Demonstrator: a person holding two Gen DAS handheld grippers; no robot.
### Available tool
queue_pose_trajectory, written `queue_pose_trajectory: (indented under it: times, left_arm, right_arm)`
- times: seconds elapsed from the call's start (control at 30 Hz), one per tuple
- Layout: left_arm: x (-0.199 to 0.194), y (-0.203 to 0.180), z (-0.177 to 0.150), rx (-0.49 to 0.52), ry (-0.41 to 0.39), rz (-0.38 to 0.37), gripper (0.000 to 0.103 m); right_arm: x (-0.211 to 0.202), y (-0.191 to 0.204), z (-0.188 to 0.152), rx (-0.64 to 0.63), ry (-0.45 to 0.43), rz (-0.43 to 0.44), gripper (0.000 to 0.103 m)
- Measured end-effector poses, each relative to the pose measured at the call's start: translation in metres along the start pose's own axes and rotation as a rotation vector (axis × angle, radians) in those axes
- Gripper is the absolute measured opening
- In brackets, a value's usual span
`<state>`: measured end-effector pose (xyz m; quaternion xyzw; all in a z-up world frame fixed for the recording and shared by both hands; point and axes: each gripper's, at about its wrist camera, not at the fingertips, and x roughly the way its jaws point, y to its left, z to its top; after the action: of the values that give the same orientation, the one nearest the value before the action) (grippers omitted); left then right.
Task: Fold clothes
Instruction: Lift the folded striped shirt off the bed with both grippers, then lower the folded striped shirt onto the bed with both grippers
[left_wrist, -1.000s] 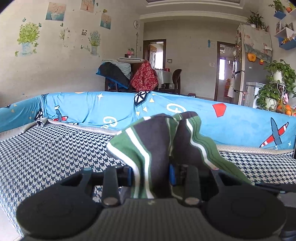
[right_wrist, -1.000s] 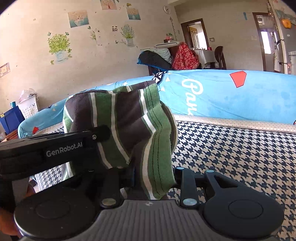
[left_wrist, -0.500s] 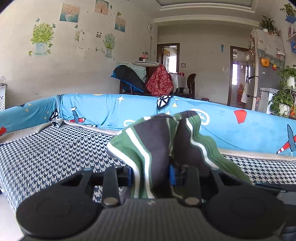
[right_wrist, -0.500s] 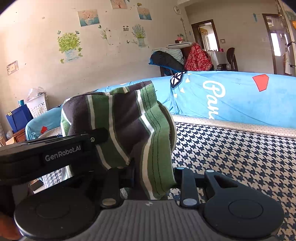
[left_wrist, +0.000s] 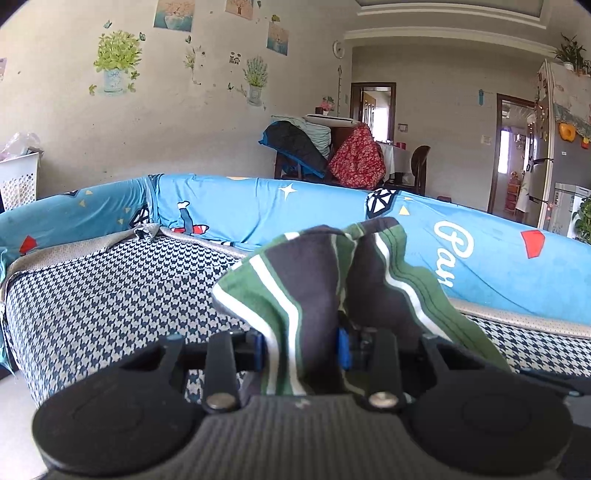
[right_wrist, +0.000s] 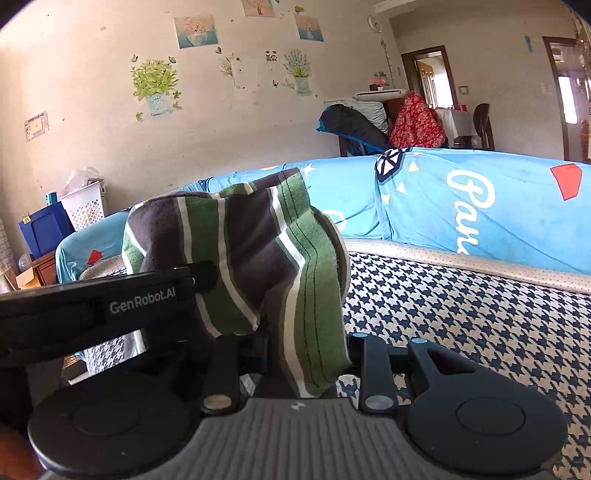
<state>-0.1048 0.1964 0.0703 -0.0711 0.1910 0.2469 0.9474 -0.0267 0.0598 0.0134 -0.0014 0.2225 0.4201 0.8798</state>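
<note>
- Left wrist view: The left gripper (left_wrist: 301, 349) has its fingers squeezed together on a striped cloth (left_wrist: 314, 280). The cloth is green, dark grey and white.
- The cloth sits right between the fingers and puffs up above them in two soft lumps. One flap hangs down past the right finger.
- Ahead of the fingers and lower down is a sofa seat (left_wrist: 110, 295) with a small checked cover. Past that is the blue sofa back (left_wrist: 258, 210).
- The cloth is held up off the seat. I think this is so it can hang free and be lined up for a fold.
- Right wrist view: The right gripper (right_wrist: 295, 354) also has its fingers pinched shut on the striped cloth (right_wrist: 240, 258). The cloth rises up from between the fingers and hangs over to the right finger's side.
- The other gripper's black arm (right_wrist: 110, 306) reaches in from the left of the fingers. It touches the same bunch of cloth.
- So both grippers hold the cloth very close to each other. That may be two corners brought together, or the cloth just picked up in a bunch. I cannot tell which.
- The checked seat (right_wrist: 480, 314) lies ahead of the fingers and to their right, under the cloth.
</note>
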Motion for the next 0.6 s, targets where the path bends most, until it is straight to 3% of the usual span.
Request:
queue_pose_trajectory:
  times: [0.6]
  left_arm:
    - [0.055, 0.030, -0.007, 0.013, 0.062, 0.108, 0.033]
  right_arm:
    - [0.068, 0.015, -0.011, 0.018, 0.047, 0.062, 0.028]
